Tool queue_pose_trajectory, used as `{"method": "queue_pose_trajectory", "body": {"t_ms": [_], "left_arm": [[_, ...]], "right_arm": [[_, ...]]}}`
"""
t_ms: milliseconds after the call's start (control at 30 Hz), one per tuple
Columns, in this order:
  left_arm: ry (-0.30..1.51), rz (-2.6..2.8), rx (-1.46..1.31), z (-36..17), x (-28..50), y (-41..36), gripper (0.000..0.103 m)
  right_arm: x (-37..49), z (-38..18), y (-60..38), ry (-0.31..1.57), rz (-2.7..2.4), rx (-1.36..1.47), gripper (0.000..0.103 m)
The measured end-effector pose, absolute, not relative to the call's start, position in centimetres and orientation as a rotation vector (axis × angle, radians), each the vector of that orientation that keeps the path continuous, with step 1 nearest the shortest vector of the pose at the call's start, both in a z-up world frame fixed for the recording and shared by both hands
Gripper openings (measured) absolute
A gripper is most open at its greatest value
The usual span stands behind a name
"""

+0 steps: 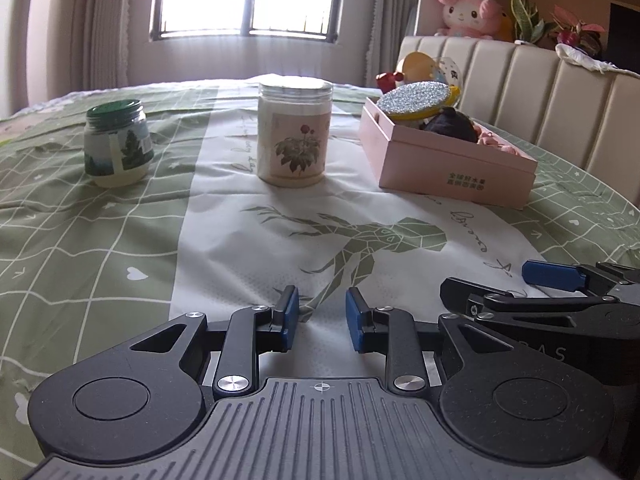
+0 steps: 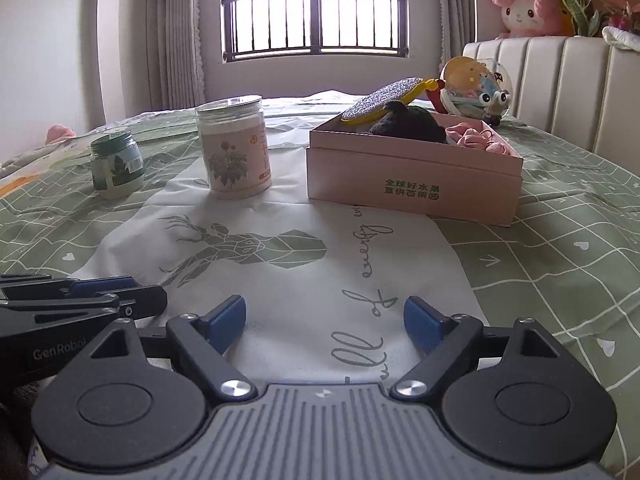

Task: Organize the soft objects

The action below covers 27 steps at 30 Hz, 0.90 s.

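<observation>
A pink open box point(image 1: 452, 168) point(image 2: 412, 176) sits on the bed at the right. Inside it lie a glittery silver sponge with a yellow rim point(image 1: 416, 96) point(image 2: 380, 98), a dark fuzzy item point(image 1: 452, 124) point(image 2: 412, 120) and pink soft pieces point(image 1: 500, 142) point(image 2: 480, 138). My left gripper point(image 1: 322, 304) rests low over the sheet's deer print, its pads a narrow gap apart with nothing between them. Just beside it, my right gripper point(image 2: 324, 312) stands wide open and empty. Each shows at the edge of the other's view: the right gripper point(image 1: 486, 280), the left gripper point(image 2: 148, 292).
A green-lidded jar point(image 1: 118, 144) point(image 2: 116, 164) and a taller flower-label jar point(image 1: 294, 134) point(image 2: 236, 148) stand left of the box. A clear toy ball point(image 2: 476, 88) lies behind it. A padded headboard point(image 2: 568, 80) with a pink plush point(image 2: 524, 12) rises at the right.
</observation>
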<state>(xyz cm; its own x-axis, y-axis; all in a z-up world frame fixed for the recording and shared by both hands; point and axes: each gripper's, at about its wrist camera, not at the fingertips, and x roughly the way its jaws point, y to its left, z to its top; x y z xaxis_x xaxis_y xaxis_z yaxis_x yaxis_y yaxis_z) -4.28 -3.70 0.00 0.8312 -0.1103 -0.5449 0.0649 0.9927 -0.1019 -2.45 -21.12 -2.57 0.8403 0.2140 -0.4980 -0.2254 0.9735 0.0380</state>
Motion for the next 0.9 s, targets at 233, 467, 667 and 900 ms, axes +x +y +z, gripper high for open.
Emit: {"method": "queue_pose_trajectory", "body": {"t_ms": [233, 467, 667, 900], "left_arm": [[0.578, -0.086, -0.054, 0.0, -4.43, -4.05, 0.029], [0.574, -0.08, -0.028, 0.0, -4.6, -4.39, 0.029], [0.573, -0.079, -0.022, -0.01, -4.62, -4.44, 0.029], [0.572, -0.08, -0.02, -0.01, -4.7, -4.56, 0.029]], "right_arm": [[-2.52, -2.66, -21.13, 0.517, 0.228, -0.022, 0.087], [-2.53, -2.65, -21.17, 0.517, 0.228, -0.02, 0.087], [-2.54, -2.65, -21.16, 0.517, 0.228, -0.021, 0.087], [-2.55, -2.63, -21.17, 0.517, 0.228, -0.021, 0.087]]}}
